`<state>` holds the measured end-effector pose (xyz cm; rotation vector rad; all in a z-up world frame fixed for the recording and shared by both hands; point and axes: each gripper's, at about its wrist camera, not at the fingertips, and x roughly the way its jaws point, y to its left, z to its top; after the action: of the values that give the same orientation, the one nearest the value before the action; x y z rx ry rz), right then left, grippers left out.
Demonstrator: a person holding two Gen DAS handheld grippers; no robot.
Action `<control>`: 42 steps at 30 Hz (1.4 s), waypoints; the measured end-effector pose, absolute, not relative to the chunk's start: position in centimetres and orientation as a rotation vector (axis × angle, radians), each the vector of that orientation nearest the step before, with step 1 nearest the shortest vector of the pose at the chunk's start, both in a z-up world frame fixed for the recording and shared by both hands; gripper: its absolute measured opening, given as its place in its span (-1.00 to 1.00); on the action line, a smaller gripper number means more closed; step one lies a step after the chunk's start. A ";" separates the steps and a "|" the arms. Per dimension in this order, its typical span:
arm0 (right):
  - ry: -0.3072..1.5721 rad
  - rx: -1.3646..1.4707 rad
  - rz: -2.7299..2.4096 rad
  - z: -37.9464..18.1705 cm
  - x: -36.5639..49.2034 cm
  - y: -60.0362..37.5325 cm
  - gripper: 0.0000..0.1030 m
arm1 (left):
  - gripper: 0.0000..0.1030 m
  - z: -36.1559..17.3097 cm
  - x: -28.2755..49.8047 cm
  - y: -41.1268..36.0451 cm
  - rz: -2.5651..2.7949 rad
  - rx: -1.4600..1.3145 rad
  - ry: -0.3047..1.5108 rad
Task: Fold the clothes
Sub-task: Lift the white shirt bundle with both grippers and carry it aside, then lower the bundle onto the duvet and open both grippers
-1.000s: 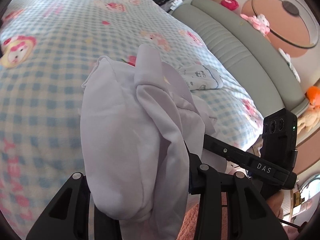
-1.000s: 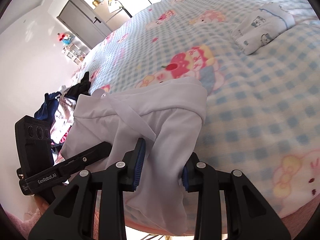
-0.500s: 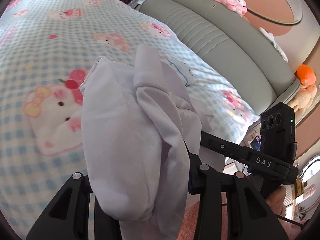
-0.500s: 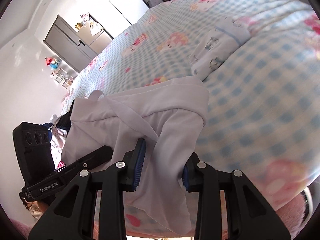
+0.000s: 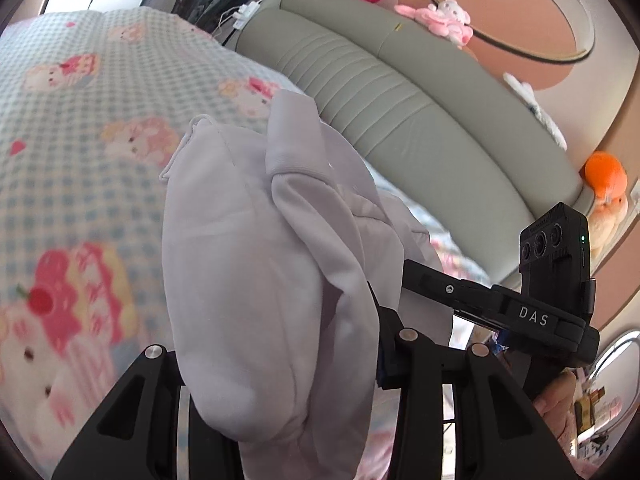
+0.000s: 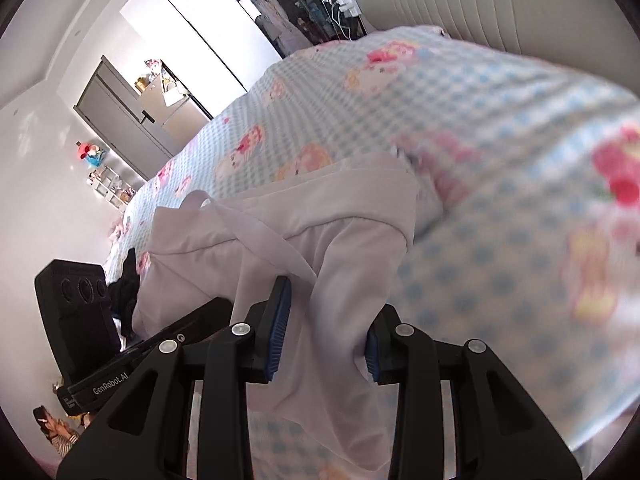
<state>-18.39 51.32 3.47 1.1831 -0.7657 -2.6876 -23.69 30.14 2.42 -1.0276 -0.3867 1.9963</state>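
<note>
A folded white garment (image 5: 256,264) hangs bunched between my two grippers above the bed. My left gripper (image 5: 280,344) is shut on one end of it; the cloth drapes over and hides the left finger. In the right wrist view the same white garment (image 6: 320,240) runs from the left toward my right gripper (image 6: 324,328), which is shut on a fold of it between its blue pads (image 6: 280,320). The other gripper's black body (image 6: 76,304) shows at the left, and the right one's black body (image 5: 556,272) shows at the right of the left wrist view.
Below lies the bed's blue checked blanket (image 5: 72,168) with pink cartoon prints. A grey-green padded headboard (image 5: 420,112) runs along the far side, with plush toys (image 5: 444,16) above it. Dark clothes (image 6: 128,288) lie at the bed's far end. A grey cabinet (image 6: 132,120) stands by the wall.
Both grippers have swung with the garment toward the headboard end of the bed. The small folded printed cloth seen on the blanket earlier is out of view. The grip on the garment is unchanged.
</note>
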 end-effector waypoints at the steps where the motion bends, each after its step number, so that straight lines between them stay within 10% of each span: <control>1: -0.765 1.178 -2.695 4.0 -18.9 52.1 -0.34 | -0.21 2.6 -24.7 30.5 1.994 -1.025 -0.407; 9: -0.684 1.191 -2.702 5.5 -28.2 58.3 -0.34 | -0.19 -0.9 -31.1 32.9 1.947 -1.129 -0.497; 12: -0.657 1.314 -2.692 1.7 -31.5 59.8 -0.33 | 0.19 -3.8 -32.8 33.5 1.918 -1.208 -0.505; 20: -0.759 1.397 -2.730 -2.6 -31.2 61.9 -0.29 | 0.39 -6.7 -35.1 33.1 1.939 -1.276 -0.461; 34: -0.258 1.451 -2.761 -4.5 -31.2 54.5 -0.27 | 0.25 -6.7 -34.4 35.0 2.082 -1.137 -0.236; 42: -0.467 1.419 -2.715 -6.3 -30.5 58.1 -0.29 | 0.29 -11.4 -31.6 36.8 2.026 -1.237 -0.188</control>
<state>-30.54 58.08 -6.34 1.4186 -0.4669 -2.7152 -31.59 36.80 -11.37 -1.2368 -0.1880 2.0256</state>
